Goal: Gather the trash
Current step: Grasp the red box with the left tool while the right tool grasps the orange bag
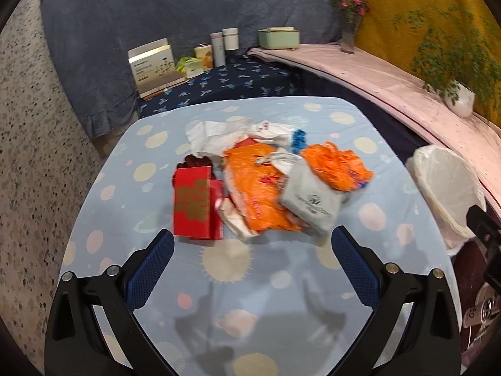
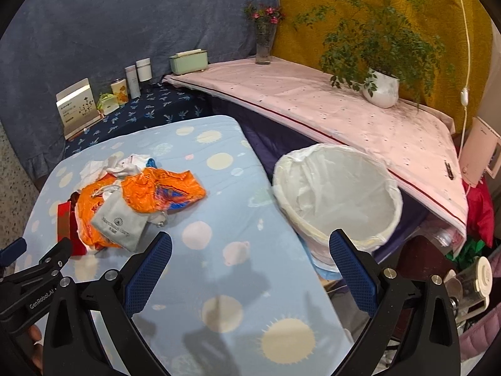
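A pile of trash lies on the light blue spotted table [image 1: 250,282]: a red box [image 1: 195,202], an orange plastic bag [image 1: 256,188], a grey pouch [image 1: 308,200], a crumpled orange wrapper [image 1: 338,164], white paper [image 1: 216,134] and a blue scrap [image 1: 299,139]. My left gripper [image 1: 252,241] is open and empty, just in front of the pile. My right gripper [image 2: 250,244] is open and empty, above the table's right edge. The pile shows to its left, with the grey pouch [image 2: 120,222] and orange wrapper [image 2: 162,191]. A white-lined bin [image 2: 338,197] stands right of the table; it also shows in the left wrist view [image 1: 444,188].
A pink-covered ledge [image 2: 328,109] runs behind the bin, with a potted plant [image 2: 380,87] and a flower vase [image 2: 264,47]. Boxes and jars [image 1: 188,59] stand on a dark blue cloth at the back. Clutter [image 2: 469,282] lies on the floor at the right.
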